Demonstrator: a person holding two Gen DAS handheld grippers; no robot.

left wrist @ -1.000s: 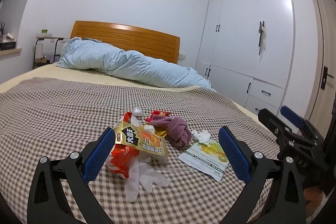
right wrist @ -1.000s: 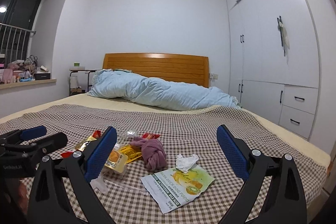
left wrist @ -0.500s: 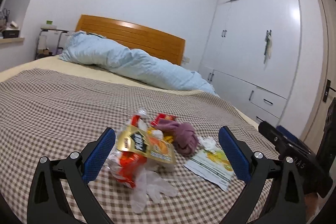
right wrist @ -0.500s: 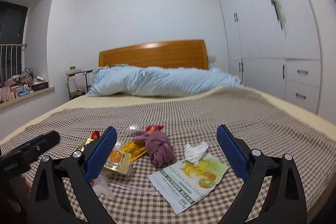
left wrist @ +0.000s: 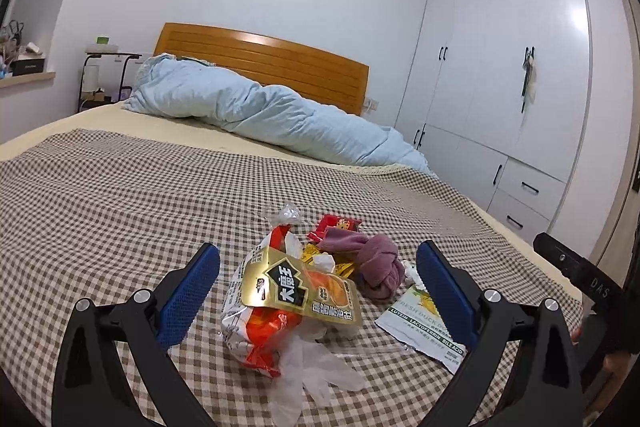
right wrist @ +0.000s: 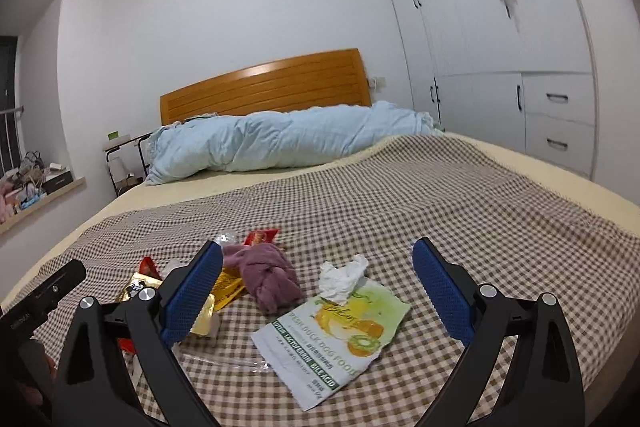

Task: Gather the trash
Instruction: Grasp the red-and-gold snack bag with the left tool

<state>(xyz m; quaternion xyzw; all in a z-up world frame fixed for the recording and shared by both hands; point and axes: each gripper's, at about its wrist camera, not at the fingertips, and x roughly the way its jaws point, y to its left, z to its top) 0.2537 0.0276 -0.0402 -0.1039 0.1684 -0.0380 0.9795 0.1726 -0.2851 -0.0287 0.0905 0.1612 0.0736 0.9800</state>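
Hovering above the checked bedspread [left wrist: 120, 187], the left gripper [left wrist: 318, 279] has its blue pads spread wide with nothing between them; directly ahead lies the gold and red snack wrapper [left wrist: 296, 299], resting on a clear plastic glove [left wrist: 316, 375]. The right gripper [right wrist: 318, 277] is likewise spread wide and empty, its view framing the green and white dog-food pouch [right wrist: 336, 331], which lies flat on the bedspread near the foot of the bed. A crumpled white tissue [right wrist: 340, 275] touches the pouch's far edge. Just left of the tissue sits a knotted purple cloth [right wrist: 272, 279], with a small red packet [right wrist: 260, 237] and a yellow wrapper [right wrist: 228, 285] beside it. All the litter is grouped in one cluster on the near half of the bed. A rolled pale-blue duvet [left wrist: 260, 119] lies across the far end, in front of a wooden headboard [left wrist: 280, 63]. White wardrobes [left wrist: 500, 67] stand along the right-hand wall.
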